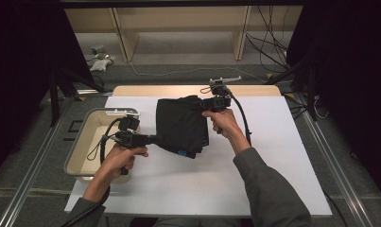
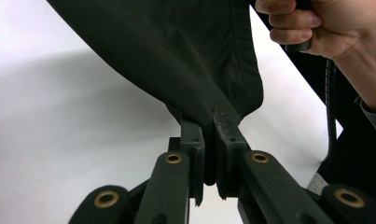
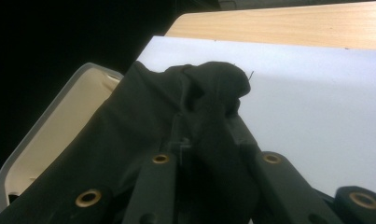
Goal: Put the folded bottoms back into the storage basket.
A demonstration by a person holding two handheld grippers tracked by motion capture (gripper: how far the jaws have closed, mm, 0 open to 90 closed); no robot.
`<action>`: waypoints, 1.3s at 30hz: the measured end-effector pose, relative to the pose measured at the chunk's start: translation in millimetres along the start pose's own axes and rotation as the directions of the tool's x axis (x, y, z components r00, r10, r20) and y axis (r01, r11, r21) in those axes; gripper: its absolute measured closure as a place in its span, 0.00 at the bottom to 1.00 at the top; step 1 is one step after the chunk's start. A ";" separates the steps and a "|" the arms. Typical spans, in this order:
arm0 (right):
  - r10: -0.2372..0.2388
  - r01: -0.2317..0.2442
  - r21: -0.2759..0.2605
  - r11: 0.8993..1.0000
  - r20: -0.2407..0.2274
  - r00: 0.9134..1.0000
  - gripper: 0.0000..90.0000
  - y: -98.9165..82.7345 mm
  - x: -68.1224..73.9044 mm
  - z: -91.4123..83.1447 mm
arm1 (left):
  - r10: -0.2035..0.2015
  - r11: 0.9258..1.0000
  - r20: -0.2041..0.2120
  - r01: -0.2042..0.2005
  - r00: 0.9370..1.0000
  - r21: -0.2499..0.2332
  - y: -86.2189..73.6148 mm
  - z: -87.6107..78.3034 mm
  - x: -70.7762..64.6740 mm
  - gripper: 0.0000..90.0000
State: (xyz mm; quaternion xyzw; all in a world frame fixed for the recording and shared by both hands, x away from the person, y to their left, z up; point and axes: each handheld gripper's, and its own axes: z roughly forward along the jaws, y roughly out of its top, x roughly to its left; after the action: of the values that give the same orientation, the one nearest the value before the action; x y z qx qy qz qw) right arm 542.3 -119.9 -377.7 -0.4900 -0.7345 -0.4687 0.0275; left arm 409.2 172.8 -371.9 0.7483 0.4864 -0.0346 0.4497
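Observation:
A black cloth (image 1: 181, 124) hangs stretched between my two grippers above the white table cover (image 1: 188, 184). My left gripper (image 1: 155, 139) is shut on the cloth's near-left corner; in the left gripper view the black cloth (image 2: 176, 51) is pinched between the jaws of the left gripper (image 2: 209, 122) and rises away from them. My right gripper (image 1: 204, 103) is shut on the far-right corner. In the right gripper view the bunched black cloth (image 3: 129, 121) drapes over the right gripper (image 3: 205, 122) and hides most of its jaws. A small blue tag (image 1: 182, 152) shows at the cloth's lower edge.
A cream bin (image 1: 82, 146) sits at the table's left edge, under my left hand; its rim (image 3: 36, 135) appears in the right gripper view. A bare wooden strip (image 1: 193, 90) runs along the table's far side. Cables and a shelf frame lie on the floor beyond.

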 end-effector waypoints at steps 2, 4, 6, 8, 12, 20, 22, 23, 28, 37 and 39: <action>0.000 0.000 0.000 1.000 0.000 1.000 0.86 0.9 2.2 1.4 | 0.002 1.000 -0.001 -0.002 1.000 0.004 0.0 -2.4 1.7 0.93; -0.004 0.004 0.002 1.000 -0.002 1.000 0.86 1.7 4.4 2.9 | 0.001 1.000 0.002 -0.001 1.000 0.006 -0.1 -4.8 3.2 0.93; -0.002 0.002 0.002 1.000 -0.002 1.000 0.86 2.8 7.1 4.7 | 0.002 1.000 0.003 -0.003 1.000 0.006 0.2 -8.0 4.4 0.93; -0.006 0.006 0.002 1.000 -0.006 1.000 0.86 4.4 10.0 6.2 | 0.005 1.000 -0.003 -0.005 1.000 0.003 0.8 -11.8 4.6 0.93; -0.011 0.011 0.000 1.000 -0.016 1.000 0.86 7.1 16.6 9.7 | 0.013 1.000 -0.008 -0.013 1.000 -0.001 2.9 -22.3 5.9 0.93; -0.022 0.022 0.001 1.000 -0.032 0.999 0.86 12.5 32.3 17.1 | 0.028 1.000 -0.010 -0.028 1.000 -0.008 3.9 -41.5 7.2 0.93; -0.033 0.033 0.000 0.999 -0.035 0.999 0.86 14.3 36.8 19.4 | 0.029 1.000 -0.009 -0.029 1.000 -0.011 3.8 -45.7 9.4 0.93; -0.032 0.032 0.000 0.999 -0.035 0.999 0.86 14.9 38.5 20.0 | 0.029 1.000 -0.010 -0.029 1.000 -0.012 3.7 -47.7 10.3 0.93; -0.033 0.033 -0.008 0.999 -0.046 0.998 0.86 19.1 47.6 24.4 | 0.023 0.999 -0.013 -0.024 1.000 -0.024 3.5 -59.7 14.5 0.93; -0.047 0.047 -0.008 0.999 -0.053 0.997 0.86 24.4 68.3 36.3 | 0.023 0.999 -0.024 -0.024 0.999 -0.032 2.1 -82.8 22.3 0.93; -0.052 0.052 -0.009 0.999 -0.060 0.997 0.86 25.9 73.6 39.2 | 0.024 0.999 -0.026 -0.025 0.999 -0.035 2.1 -87.9 23.9 0.93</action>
State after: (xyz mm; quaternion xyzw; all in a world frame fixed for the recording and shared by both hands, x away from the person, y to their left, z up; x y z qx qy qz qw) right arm 539.8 -38.7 -345.7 -0.4565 -0.7442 -0.4864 0.0356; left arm 389.4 251.3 -330.1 0.7465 0.4834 -0.0111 0.4572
